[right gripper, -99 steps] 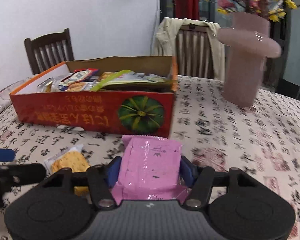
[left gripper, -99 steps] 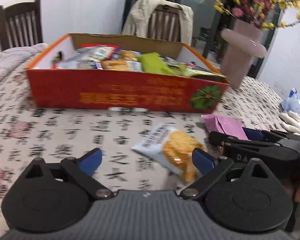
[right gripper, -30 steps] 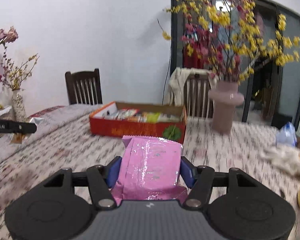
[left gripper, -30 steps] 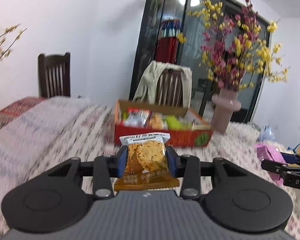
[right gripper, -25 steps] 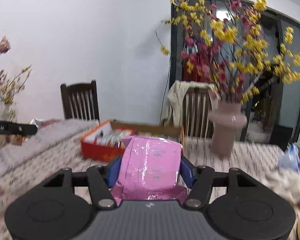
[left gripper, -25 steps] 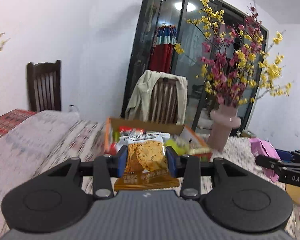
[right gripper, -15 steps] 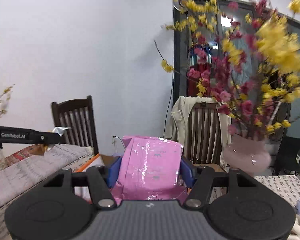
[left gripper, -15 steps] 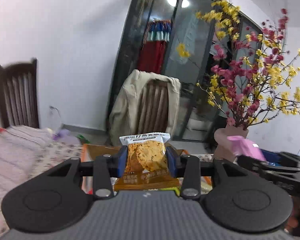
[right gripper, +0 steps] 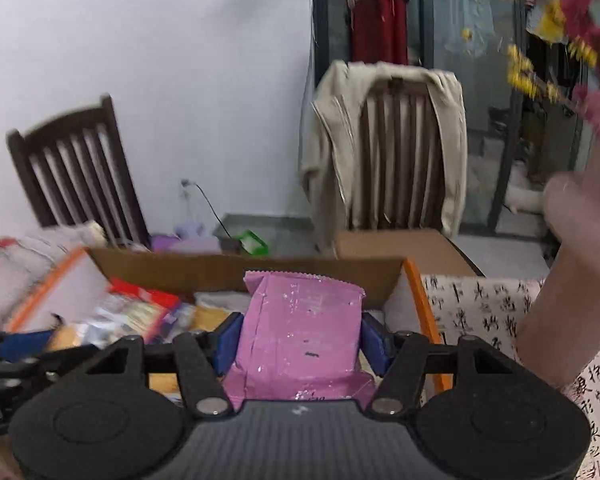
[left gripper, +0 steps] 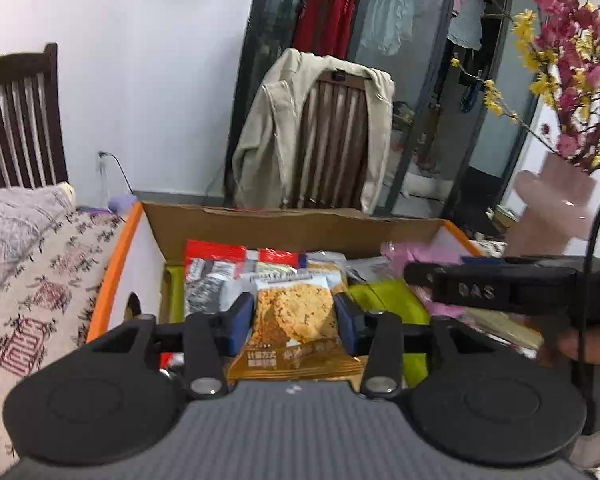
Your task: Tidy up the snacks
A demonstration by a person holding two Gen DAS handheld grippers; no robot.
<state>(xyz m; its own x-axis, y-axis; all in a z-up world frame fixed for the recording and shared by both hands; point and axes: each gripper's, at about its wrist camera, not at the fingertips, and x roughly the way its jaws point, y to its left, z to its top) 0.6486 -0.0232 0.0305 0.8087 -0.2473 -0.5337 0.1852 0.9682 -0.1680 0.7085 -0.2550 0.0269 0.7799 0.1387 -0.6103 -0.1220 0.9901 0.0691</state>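
My left gripper (left gripper: 296,320) is shut on an orange cookie packet (left gripper: 296,326) and holds it over the open cardboard snack box (left gripper: 260,224), which holds several packets. My right gripper (right gripper: 302,340) is shut on a pink snack packet (right gripper: 300,336) above the right end of the same box (right gripper: 220,270). The right gripper also shows in the left wrist view (left gripper: 488,290), over the box's right side. The left gripper shows at the left edge of the right wrist view (right gripper: 16,350).
A pink vase (left gripper: 552,208) with flowering branches stands right of the box. It also shows in the right wrist view (right gripper: 572,264). The patterned tablecloth (left gripper: 40,292) covers the table. A chair with a beige jacket (left gripper: 316,136) stands behind the box, a dark wooden chair (left gripper: 16,124) at left.
Both grippers, each holding its packet, have come forward and down from above the table to right over the open box. Earlier still, the left gripper took the cookie packet off the table.
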